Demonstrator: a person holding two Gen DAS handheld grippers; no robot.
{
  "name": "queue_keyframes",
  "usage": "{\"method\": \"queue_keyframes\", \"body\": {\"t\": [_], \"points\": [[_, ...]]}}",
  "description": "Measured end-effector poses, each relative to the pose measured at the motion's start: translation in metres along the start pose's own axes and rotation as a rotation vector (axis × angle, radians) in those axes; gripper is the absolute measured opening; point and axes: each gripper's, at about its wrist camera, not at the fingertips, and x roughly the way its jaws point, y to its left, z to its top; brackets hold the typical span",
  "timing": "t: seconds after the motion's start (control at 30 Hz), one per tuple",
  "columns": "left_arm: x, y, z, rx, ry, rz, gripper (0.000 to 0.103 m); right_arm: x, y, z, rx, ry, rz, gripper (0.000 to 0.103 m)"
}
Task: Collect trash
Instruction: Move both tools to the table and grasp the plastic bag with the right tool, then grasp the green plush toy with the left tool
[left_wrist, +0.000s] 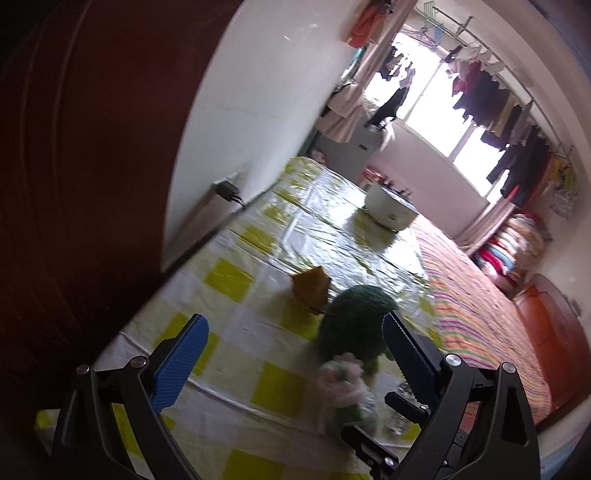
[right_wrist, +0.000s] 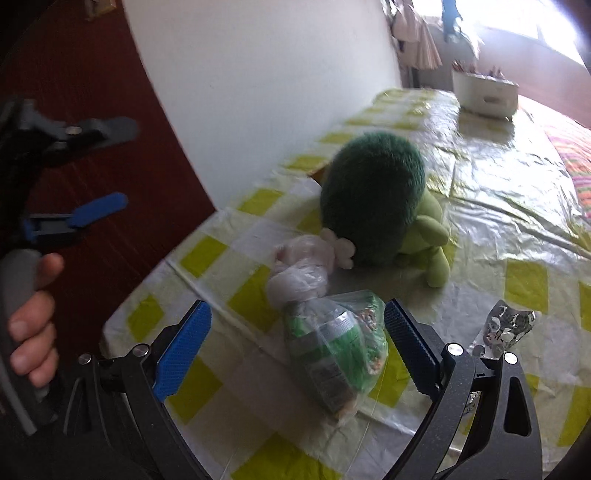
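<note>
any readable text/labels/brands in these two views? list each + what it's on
None legible.
Clear plastic bag holding a green-labelled can: the can's label carries print, too blurred to read.
Crumpled silver foil wrapper: dark marks on it, not readable.
White rectangular container at the far end of the table: a pale patch on its front, too small to tell.
Green plush toy, yellow-checked plastic tablecloth: no text.

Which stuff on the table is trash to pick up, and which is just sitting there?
Trash, probably:
clear plastic bag with green packaging
silver foil wrapper
brown paper scrap

Just there:
green plush toy
white container
checked tablecloth
</note>
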Motion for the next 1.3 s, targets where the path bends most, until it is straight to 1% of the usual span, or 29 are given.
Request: {"method": "queue_keyframes", "body": {"t": [0.1, 0.17, 0.23, 0.27, 0.33, 0.4, 0.47, 0.53, 0.6, 0.7, 0.8, 0.87, 0.97, 1.03, 1.1, 1.13, 1.23, 1.3], "points": [[0.002, 0.001, 0.0, 0.002, 0.012, -0.001, 0.092, 0.006, -0.005, -0.005, -0.008, 0.022, -0.038, 0.093], [0.004, -0.001, 0.0, 0.013, 0.02, 0.002, 0.092, 0.011, -0.005, -0.006, -0.005, 0.021, -0.037, 0.092], [0.006, -0.002, -0.002, 0.016, 0.026, -0.003, 0.092, 0.012, -0.006, -0.007, 0.004, 0.03, -0.053, 0.078], [0.007, -0.004, -0.002, 0.02, 0.029, -0.005, 0.092, 0.012, -0.006, -0.01, 0.001, 0.028, -0.057, 0.065], [0.008, -0.006, -0.004, 0.031, 0.03, 0.003, 0.092, 0.011, -0.006, -0.013, 0.006, 0.023, -0.052, 0.061], [0.007, -0.007, -0.004, 0.038, 0.025, 0.013, 0.092, -0.003, -0.008, -0.016, 0.018, 0.002, -0.04, 0.058], [0.009, -0.01, -0.005, 0.051, 0.022, 0.028, 0.092, -0.017, -0.013, -0.021, 0.051, -0.016, -0.014, 0.057], [0.01, -0.013, -0.006, 0.064, 0.013, 0.045, 0.092, -0.038, -0.024, -0.026, 0.114, -0.057, 0.035, 0.057], [0.013, -0.019, -0.008, 0.092, 0.009, 0.066, 0.092, -0.058, -0.033, -0.03, 0.155, -0.105, 0.067, 0.057], [0.022, -0.028, -0.013, 0.132, 0.033, 0.061, 0.092, -0.092, -0.051, -0.033, 0.209, -0.197, 0.07, 0.057], [0.029, -0.041, -0.015, 0.164, 0.038, 0.049, 0.092, -0.123, -0.07, -0.034, 0.257, -0.285, 0.065, 0.057], [0.036, -0.054, -0.016, 0.206, 0.043, 0.053, 0.092, -0.136, -0.08, -0.036, 0.281, -0.324, 0.065, 0.057], [0.052, -0.079, -0.021, 0.317, 0.038, 0.085, 0.092, -0.149, -0.089, -0.039, 0.312, -0.36, 0.065, 0.057], [0.067, -0.091, -0.024, 0.369, 0.063, 0.089, 0.092, -0.153, -0.09, -0.042, 0.316, -0.375, 0.067, 0.057], [0.088, -0.1, -0.026, 0.419, 0.114, 0.105, 0.092, -0.156, -0.089, -0.044, 0.316, -0.386, 0.063, 0.057], [0.099, -0.104, -0.027, 0.432, 0.138, 0.12, 0.092, -0.159, -0.09, -0.045, 0.318, -0.391, 0.065, 0.057], [0.121, -0.107, -0.025, 0.434, 0.166, 0.142, 0.092, -0.166, -0.09, -0.049, 0.325, -0.41, 0.067, 0.057], [0.135, -0.109, -0.024, 0.432, 0.195, 0.14, 0.092, -0.166, -0.095, -0.051, 0.333, -0.416, 0.076, 0.057]]}}
